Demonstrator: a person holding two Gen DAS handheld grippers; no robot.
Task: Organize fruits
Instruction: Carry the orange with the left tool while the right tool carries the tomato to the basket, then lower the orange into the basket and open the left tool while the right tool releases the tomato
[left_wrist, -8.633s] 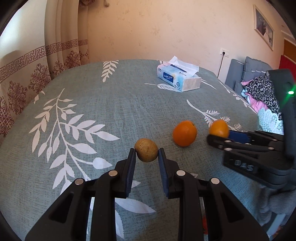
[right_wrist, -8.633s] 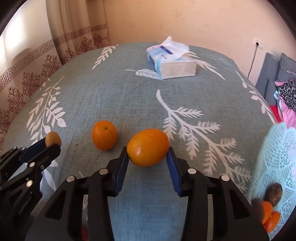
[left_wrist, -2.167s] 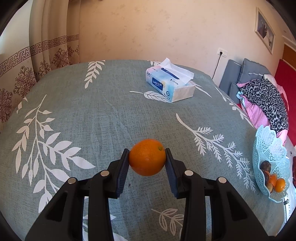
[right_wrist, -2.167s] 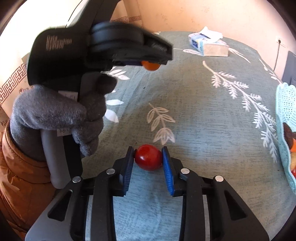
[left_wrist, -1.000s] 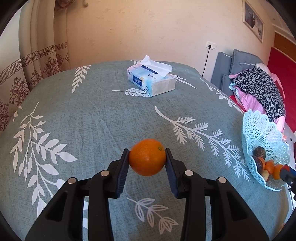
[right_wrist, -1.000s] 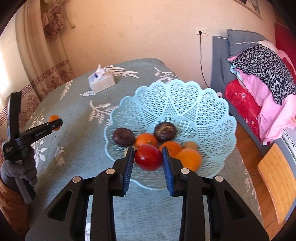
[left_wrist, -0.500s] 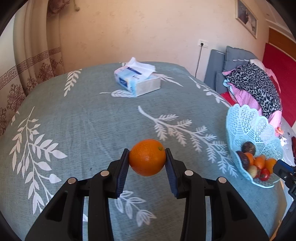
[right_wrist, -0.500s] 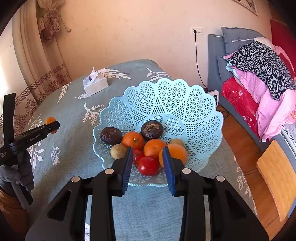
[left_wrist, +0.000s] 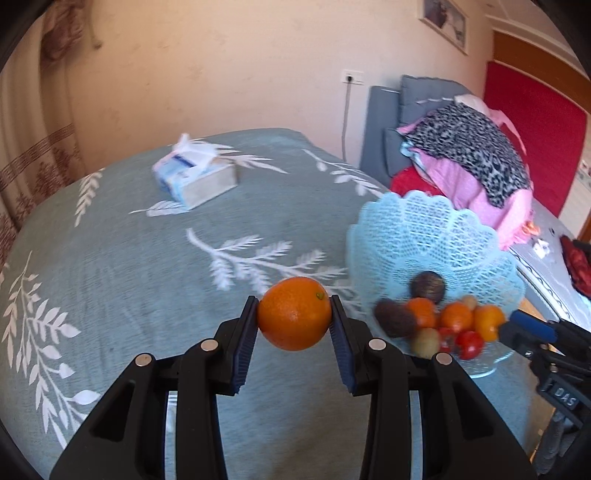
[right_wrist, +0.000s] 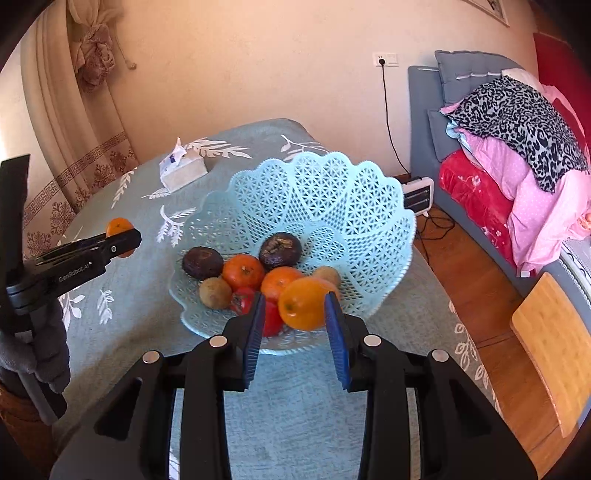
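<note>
Left gripper: the left gripper (left_wrist: 294, 325) sat at lower centre of its own wrist view, its blue pads pressed on both sides of an orange (left_wrist: 294, 318), lifted clear of the tablecloth.
Left gripper from the other side: at the left edge of the right wrist view the same left gripper (right_wrist: 120, 236) pointed toward the basket, the orange (right_wrist: 119, 226) showing at its tip, with a grey-gloved hand (right_wrist: 48, 354) around its handle.
Right gripper: the right gripper (right_wrist: 295, 314) filled the lower centre of its view; its jaws stood apart with nothing clamped, the basket's near fruit seen through the gap.
Right gripper in the left view: only its blue-tipped end (left_wrist: 532, 332) showed at the right edge, just beside the basket's near rim.
Basket: a pale blue lattice basket (right_wrist: 332, 199) stood on the table near its right edge; in the left view it lay at right of centre (left_wrist: 436, 229).
Fruit in basket: two dark brown fruits (right_wrist: 202, 261), several oranges (right_wrist: 243, 271), a brownish round fruit (right_wrist: 215, 292), a large orange (right_wrist: 303, 302) and red fruits (right_wrist: 242, 300) lay together on the bottom.
Table: a grey-green cloth with white leaf sprays (left_wrist: 110, 258) covered it.
Tissue box: it lay toward the far side of the table (left_wrist: 195, 177), well apart from the basket.
Surroundings: a blue sofa piled with pink and leopard-print cloth (right_wrist: 517, 122) stood at upper right.
</note>
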